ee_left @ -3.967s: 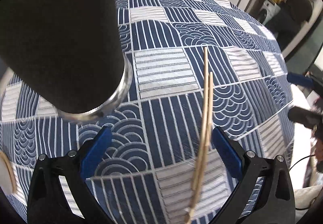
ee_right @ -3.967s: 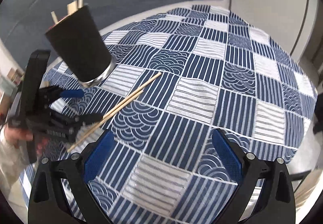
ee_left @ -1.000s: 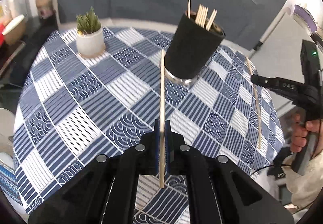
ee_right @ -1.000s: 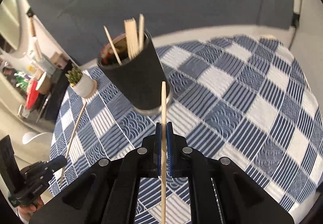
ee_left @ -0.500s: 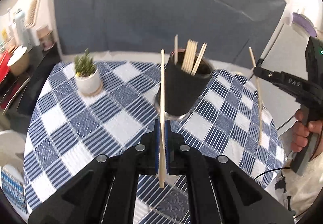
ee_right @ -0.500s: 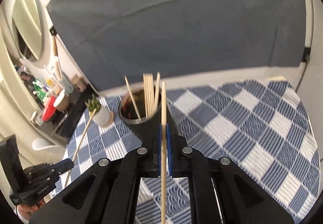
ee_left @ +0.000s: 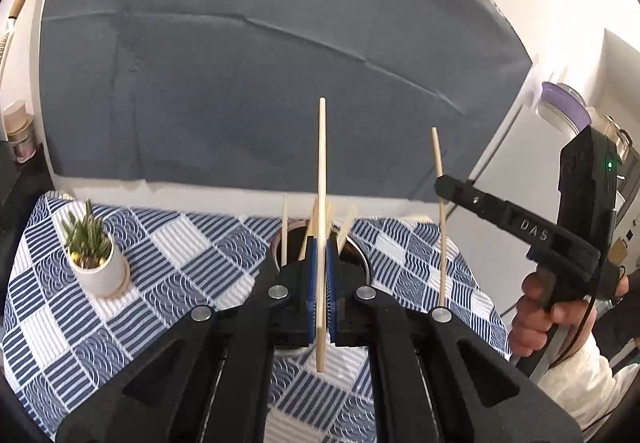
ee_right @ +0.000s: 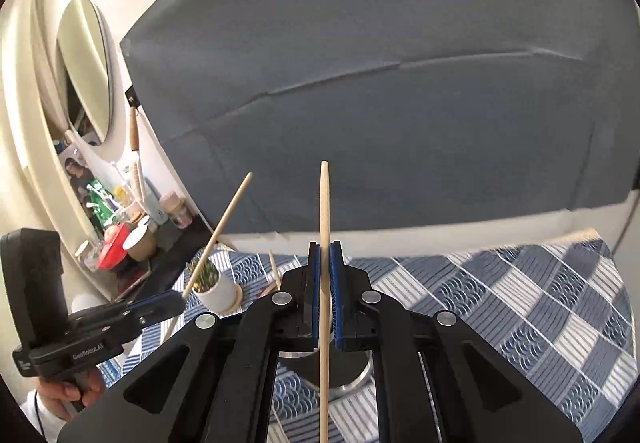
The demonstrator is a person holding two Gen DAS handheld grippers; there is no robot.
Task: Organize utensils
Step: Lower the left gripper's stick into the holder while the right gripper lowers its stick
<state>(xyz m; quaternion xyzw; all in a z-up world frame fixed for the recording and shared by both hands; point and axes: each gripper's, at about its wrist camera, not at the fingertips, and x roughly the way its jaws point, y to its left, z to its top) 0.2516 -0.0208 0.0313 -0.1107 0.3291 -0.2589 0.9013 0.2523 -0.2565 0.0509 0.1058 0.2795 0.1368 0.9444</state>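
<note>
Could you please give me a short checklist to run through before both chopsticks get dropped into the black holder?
1. Left gripper shut on its chopstick: ok, the pads clamp it near its lower end.
2. Right gripper shut on its chopstick: ok, clamped mid-length.
3. Both sticks stand roughly upright: ok in each gripper's own view; from the right wrist the left one leans.
4. Black holder standing upright on the checked tablecloth: ok.
5. Room left in the holder: cannot tell, several sticks already stand in it and the grippers hide most of the opening.
6. Potted plant clear of the path: ok, off to the side.
</note>
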